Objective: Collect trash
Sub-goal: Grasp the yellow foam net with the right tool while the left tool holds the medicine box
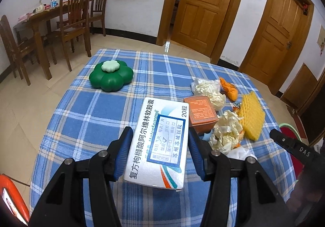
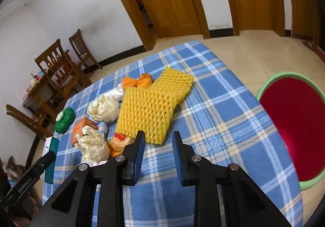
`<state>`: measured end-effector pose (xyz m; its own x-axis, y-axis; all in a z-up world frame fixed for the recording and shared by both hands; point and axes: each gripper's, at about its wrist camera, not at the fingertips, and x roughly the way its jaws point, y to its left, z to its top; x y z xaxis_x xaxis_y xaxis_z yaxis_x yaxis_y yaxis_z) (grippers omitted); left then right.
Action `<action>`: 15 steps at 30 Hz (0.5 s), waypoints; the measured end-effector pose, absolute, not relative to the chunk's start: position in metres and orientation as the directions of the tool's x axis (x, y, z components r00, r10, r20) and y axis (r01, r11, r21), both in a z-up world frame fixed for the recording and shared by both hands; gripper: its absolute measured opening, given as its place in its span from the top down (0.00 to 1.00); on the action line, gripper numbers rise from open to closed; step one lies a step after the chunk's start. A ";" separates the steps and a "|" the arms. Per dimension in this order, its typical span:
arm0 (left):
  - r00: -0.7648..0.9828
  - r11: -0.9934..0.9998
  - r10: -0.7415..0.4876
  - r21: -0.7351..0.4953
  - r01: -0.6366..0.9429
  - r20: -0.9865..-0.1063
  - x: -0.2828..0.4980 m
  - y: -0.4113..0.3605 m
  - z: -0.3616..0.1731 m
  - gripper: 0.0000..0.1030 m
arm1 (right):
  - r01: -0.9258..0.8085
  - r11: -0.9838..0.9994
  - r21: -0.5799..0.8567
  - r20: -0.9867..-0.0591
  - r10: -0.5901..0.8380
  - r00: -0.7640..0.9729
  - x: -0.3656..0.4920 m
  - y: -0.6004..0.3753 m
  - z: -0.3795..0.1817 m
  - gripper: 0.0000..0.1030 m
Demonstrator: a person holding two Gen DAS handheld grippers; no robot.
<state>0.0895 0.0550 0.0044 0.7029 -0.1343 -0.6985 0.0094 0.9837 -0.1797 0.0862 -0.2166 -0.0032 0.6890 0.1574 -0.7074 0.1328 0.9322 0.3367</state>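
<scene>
Left gripper [image 1: 160, 145] pinches a white medicine box [image 1: 160, 141] between its pads, lifted over the blue plaid tablecloth [image 1: 85, 117]. Right gripper [image 2: 158, 141] is spread, nothing between; yellow foam net [image 2: 148, 109] just ahead, red bin [image 2: 294, 125] off right.

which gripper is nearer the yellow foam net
Right. The right gripper hangs open just short of the yellow foam net, its near edge by the fingertips. The left gripper sits further off, shut on the white medicine box.
</scene>
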 end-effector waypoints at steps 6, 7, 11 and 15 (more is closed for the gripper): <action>0.701 0.982 -0.129 -0.188 -0.006 -0.702 0.100 0.054 0.001 0.47 | 0.118 0.929 0.350 -0.722 0.187 0.667 0.104 -0.217 -0.014 0.62; 0.701 0.983 -0.128 -0.186 -0.007 -0.701 0.101 0.054 0.000 0.47 | 0.116 0.930 0.348 -0.724 0.188 0.664 0.106 -0.216 -0.016 0.62; 0.700 0.983 -0.117 -0.181 -0.018 -0.704 0.107 0.056 -0.003 0.47 | 0.108 0.932 0.347 -0.733 0.198 0.650 0.116 -0.214 -0.023 0.62; 0.695 0.984 -0.108 -0.177 -0.028 -0.710 0.110 0.057 -0.006 0.47 | 0.114 0.925 0.363 -0.740 0.212 0.639 0.121 -0.215 -0.031 0.62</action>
